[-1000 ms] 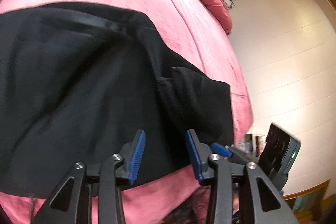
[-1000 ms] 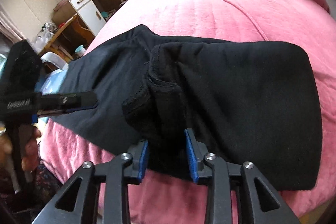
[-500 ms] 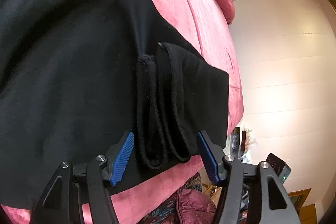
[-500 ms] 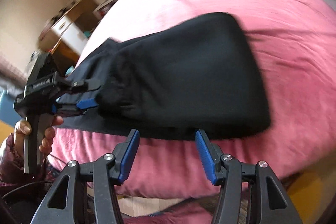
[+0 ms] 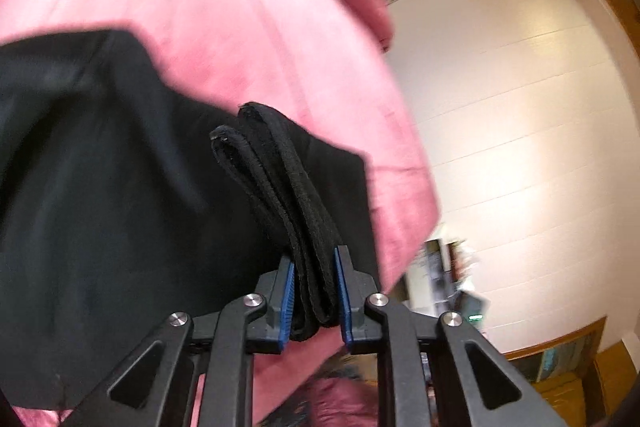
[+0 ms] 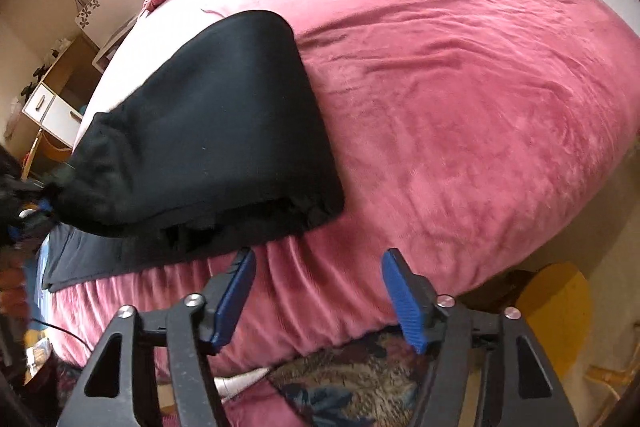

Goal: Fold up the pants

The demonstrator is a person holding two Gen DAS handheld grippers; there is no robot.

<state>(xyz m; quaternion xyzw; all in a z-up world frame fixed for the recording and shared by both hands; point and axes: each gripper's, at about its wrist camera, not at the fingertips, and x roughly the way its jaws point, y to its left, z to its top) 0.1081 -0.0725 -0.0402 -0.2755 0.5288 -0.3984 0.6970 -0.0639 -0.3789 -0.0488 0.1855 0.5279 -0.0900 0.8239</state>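
Item: black pants (image 6: 208, 131), partly folded, lying on the pink bed (image 6: 460, 107) near its front edge, the bulk toward the left side of the bed as my right wrist view shows it. Long axis: from the rounded folded end far up the bed down to the layered open edge nearest me, with a thinner flat layer trailing out beneath toward the bed's front edge. Left gripper (image 5: 314, 291): my fingers have just been closing and now pinch a stacked bundle of hem or band edges, several layers thick, standing up between the blue pads (image 5: 287, 301); the rest of the cloth spreads away to the left of that pinch in the left wrist view, its end raised off the bed. Right gripper (image 6: 316, 291): my fingers have just been opening, stand spread with nothing between them, and hang over the bed's front edge, just beside and below the near right corner of the folded stack, not touching it. Governing relation: the pants lie up and to the left of my free right fingers, while my left already holds the opposite end, so the left is the hand engaged. Judgement: the next fold runs along that axis, my left carrying its end toward the right-hand corner; blur hides finer layer detail.
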